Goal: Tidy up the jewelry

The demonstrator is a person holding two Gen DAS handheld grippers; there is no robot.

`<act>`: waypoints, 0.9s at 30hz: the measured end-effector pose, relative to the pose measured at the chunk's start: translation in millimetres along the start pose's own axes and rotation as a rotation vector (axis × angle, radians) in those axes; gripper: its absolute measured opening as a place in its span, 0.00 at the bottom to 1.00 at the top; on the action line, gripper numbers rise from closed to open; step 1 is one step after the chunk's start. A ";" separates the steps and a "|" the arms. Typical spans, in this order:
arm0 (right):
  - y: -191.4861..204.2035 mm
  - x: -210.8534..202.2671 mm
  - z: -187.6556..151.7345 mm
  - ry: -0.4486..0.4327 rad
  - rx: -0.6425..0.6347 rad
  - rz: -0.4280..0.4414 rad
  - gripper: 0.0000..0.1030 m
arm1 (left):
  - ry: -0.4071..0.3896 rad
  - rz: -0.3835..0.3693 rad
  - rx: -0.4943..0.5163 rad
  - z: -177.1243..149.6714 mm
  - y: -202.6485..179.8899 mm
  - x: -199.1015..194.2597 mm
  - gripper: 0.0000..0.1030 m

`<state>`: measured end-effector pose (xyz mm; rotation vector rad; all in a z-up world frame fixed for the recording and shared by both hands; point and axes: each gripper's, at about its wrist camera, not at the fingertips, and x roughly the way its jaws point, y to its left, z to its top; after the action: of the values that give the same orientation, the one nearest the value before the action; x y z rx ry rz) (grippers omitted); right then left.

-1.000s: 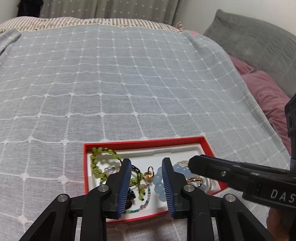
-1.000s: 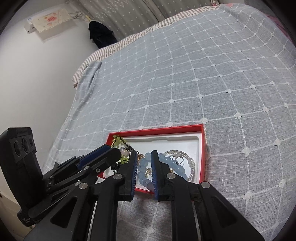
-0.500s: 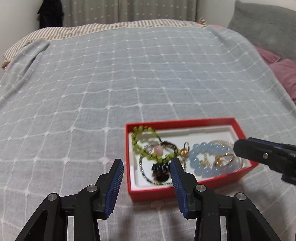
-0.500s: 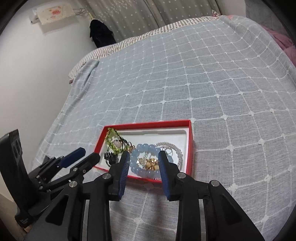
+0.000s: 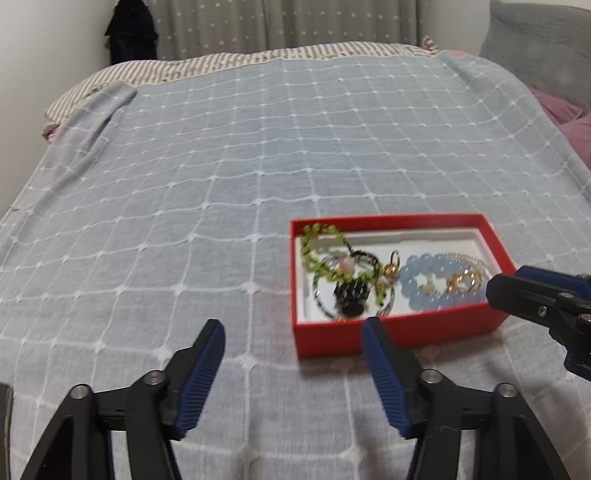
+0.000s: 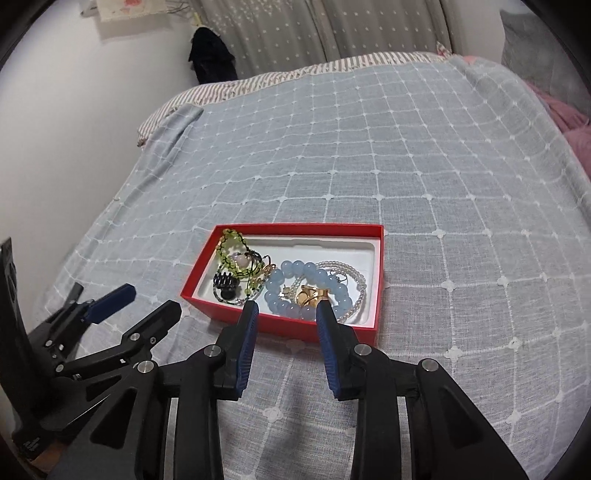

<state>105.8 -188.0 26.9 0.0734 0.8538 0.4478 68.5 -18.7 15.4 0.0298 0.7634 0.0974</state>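
A red box (image 5: 391,334) (image 6: 280,322) with a white liner lies on the bed. It holds a green bead bracelet (image 5: 320,236) (image 6: 231,247), a blue bead bracelet (image 5: 417,282) (image 6: 282,293), a black piece (image 5: 351,293) (image 6: 225,284), gold rings (image 5: 461,281) (image 6: 310,295) and a clear bead strand (image 6: 354,280). My left gripper (image 5: 293,332) is open and empty, in front of the box's left corner. My right gripper (image 6: 286,308) is open and empty at the box's near wall, and it shows at the right in the left wrist view (image 5: 517,291).
The bed has a grey-blue checked cover (image 5: 240,155) (image 6: 424,166). Grey and pink pillows (image 5: 554,66) lie at the right. A striped sheet edge (image 5: 258,59) and curtains (image 6: 314,29) are at the far end. A wall (image 6: 74,110) is on the left.
Both grippers have drawn back from above the box and opened wider. The left one has shifted left, so the box now lies to its right. The jewelry stays in the box.
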 end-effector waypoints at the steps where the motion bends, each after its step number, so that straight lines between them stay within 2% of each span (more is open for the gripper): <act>1: 4.1 -2.6 -2.1 -0.004 -0.017 -0.006 0.41 | 0.000 0.001 -0.002 -1.6 0.2 -1.5 0.68; 2: 7.0 -5.2 -4.0 -0.007 -0.026 -0.008 0.49 | 0.000 0.001 -0.004 -3.5 0.7 -4.2 0.70; 5: 15.5 -16.4 -12.6 -0.030 -0.054 -0.028 0.62 | -0.013 0.009 -0.005 -7.3 2.1 -13.2 0.75; 15: 23.8 -33.4 -23.0 -0.060 -0.053 -0.046 0.65 | -0.056 -0.001 -0.050 -10.8 13.4 -28.9 0.82; 18: 25.1 -36.5 -26.2 -0.061 -0.054 -0.050 0.75 | -0.082 0.002 -0.037 -11.5 12.5 -34.4 0.89; 20: 25.0 -36.0 -28.4 -0.063 -0.055 -0.090 0.90 | -0.104 0.034 -0.011 -11.7 10.3 -38.0 0.92; 22: 23.3 -37.0 -29.9 -0.082 -0.055 -0.129 0.97 | -0.105 0.071 0.006 -11.5 9.0 -38.1 0.96; 24: 22.0 -40.2 -29.8 -0.096 -0.048 -0.138 0.98 | -0.084 0.096 0.031 -11.6 6.6 -34.7 0.99; 27: 25.4 -47.2 -30.2 -0.115 -0.055 -0.136 1.00 | -0.072 0.085 0.027 -13.5 6.9 -33.0 0.99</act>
<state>47.5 -187.9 46.6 -0.0103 0.7282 0.3357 35.0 -15.2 28.8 0.0911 0.6914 0.1658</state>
